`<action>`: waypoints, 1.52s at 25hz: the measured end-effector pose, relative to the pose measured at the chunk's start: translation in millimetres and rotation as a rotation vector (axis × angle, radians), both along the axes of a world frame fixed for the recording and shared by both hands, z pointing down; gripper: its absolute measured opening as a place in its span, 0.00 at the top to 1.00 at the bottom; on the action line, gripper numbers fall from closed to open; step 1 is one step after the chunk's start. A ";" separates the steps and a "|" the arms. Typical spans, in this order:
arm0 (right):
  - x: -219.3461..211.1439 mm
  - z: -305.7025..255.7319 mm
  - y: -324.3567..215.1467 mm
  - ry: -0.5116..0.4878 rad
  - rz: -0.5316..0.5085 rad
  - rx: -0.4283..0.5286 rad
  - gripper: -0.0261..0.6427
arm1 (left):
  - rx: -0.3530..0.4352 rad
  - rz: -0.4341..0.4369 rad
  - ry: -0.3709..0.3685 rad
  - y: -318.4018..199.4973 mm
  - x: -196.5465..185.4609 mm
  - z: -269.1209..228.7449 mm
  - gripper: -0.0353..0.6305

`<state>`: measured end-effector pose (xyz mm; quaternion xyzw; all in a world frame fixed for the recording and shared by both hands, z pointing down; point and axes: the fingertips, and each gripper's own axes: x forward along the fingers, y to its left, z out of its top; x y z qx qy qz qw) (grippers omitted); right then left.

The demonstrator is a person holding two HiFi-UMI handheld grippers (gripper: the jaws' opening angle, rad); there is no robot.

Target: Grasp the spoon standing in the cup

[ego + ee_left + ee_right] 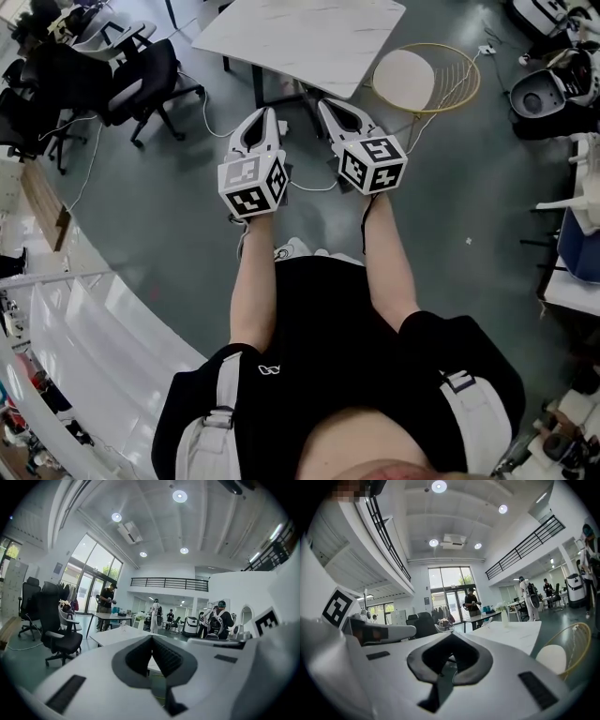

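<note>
No spoon and no cup shows in any view. In the head view my left gripper (268, 114) and right gripper (329, 104) are held side by side at waist height over the grey floor, pointing toward a white marble-topped table (300, 37). Both have their jaws together with nothing between them. The left gripper view looks past the left gripper (151, 637), its tips touching, to the table's top (117, 634). In the right gripper view the right gripper (451, 635) is also shut, and the table (511, 632) lies ahead to the right.
A round gold-wire chair (424, 77) stands right of the table. Black office chairs (141, 80) stand at the left, with cables on the floor. Several people stand at desks far back (108, 602). A curved white railing (84, 347) runs at my left.
</note>
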<state>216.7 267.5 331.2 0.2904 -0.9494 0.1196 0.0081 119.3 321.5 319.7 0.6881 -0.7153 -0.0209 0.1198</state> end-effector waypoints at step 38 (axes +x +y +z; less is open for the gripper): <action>-84.5 -36.7 -65.0 0.061 0.109 0.069 0.95 | 0.117 -0.042 0.157 -32.5 -146.7 -9.5 0.93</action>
